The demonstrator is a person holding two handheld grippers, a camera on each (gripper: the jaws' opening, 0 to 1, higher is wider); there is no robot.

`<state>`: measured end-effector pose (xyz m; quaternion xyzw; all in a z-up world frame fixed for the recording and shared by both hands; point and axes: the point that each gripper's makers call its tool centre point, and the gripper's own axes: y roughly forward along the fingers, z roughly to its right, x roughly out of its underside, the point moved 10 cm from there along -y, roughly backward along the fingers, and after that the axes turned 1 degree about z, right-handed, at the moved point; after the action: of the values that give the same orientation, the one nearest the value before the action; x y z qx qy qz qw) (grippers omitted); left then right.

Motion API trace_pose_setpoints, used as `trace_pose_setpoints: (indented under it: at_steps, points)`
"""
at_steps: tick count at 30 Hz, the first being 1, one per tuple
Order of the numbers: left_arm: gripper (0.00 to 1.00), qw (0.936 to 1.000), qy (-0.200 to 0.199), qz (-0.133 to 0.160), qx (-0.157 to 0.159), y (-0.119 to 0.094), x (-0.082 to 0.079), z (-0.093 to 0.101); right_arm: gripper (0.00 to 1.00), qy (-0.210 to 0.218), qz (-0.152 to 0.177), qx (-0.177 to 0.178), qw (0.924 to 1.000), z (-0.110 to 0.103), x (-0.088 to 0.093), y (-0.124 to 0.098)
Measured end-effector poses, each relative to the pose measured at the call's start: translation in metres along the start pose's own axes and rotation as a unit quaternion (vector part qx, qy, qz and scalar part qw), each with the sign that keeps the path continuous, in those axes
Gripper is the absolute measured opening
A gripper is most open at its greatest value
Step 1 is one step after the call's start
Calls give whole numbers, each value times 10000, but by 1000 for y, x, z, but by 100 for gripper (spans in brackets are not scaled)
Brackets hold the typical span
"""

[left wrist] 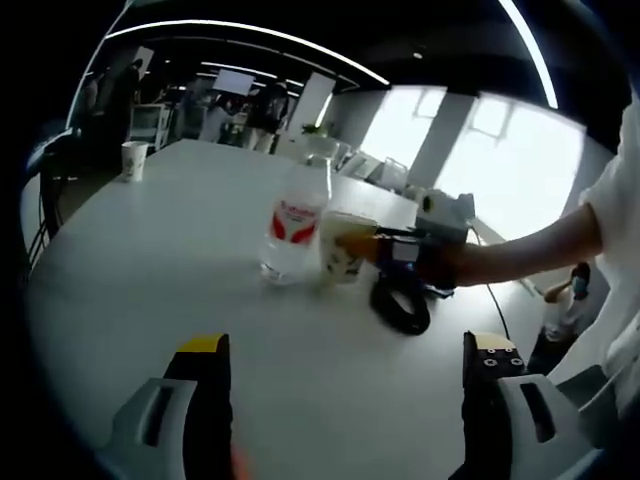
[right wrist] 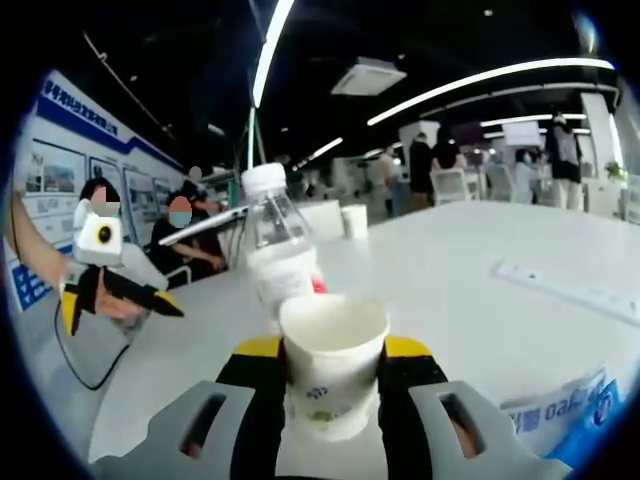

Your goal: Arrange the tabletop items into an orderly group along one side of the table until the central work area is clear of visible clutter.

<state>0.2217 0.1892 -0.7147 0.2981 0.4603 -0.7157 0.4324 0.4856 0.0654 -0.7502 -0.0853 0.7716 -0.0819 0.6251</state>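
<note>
Right gripper view: right gripper (right wrist: 332,385) clamps paper cup (right wrist: 332,360) beside clear, prob. plastic bottle (right wrist: 277,250); left gripper (left wrist: 345,365) jaws apart

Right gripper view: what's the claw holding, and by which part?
The right claw grips the paper cup by its side wall, below the rim. The left claw holds nothing.
</note>
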Motion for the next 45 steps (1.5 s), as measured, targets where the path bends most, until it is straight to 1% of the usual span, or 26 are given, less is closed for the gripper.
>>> trace_pose_setpoints:
  at_steps: [1, 3, 7, 15, 19, 32, 34, 36, 38, 40, 45]
  points:
    - [94, 10000, 13, -12, 1, 0, 0, 0, 32, -4, -40, -8, 10000, 0, 2, 0]
    - [94, 10000, 43, -40, 4, 0, 0, 0, 32, 5, 20, -24, 10000, 1, 1, -3]
    - [93, 10000, 37, -57, -14, 0, 1, -1, 32, -48, -14, -65, 10000, 0, 1, -4]
    - [93, 9999, 68, -85, -44, -3, 1, -2, 33, -252, -135, -173, 9994, -3, 4, -12]
    - [93, 9999, 80, -100, -46, -3, 2, -2, 33, -432, -347, -216, 9982, -3, 8, -18]
    - [92, 9998, 119, -136, 3, -1, 3, 2, 32, -600, -594, -241, 9961, -5, 6, -18]
    - [92, 9998, 122, -131, -3, -2, 3, 2, 31, -580, -578, -230, 9964, -4, 6, -18]
    - [92, 9999, 93, -102, -19, -3, 2, 2, 30, -497, -410, -229, 9977, -5, 3, -18]
    - [92, 9999, 81, -98, -20, -4, 3, 3, 30, -583, -438, -228, 9971, -7, 2, -17]
    - [92, 9999, 74, -111, -3, -5, 4, 3, 30, -568, -417, -271, 9971, -8, 2, -16]
    - [92, 9999, 51, -127, -20, -6, 5, 3, 30, -553, -330, -224, 9977, -4, -1, -8]
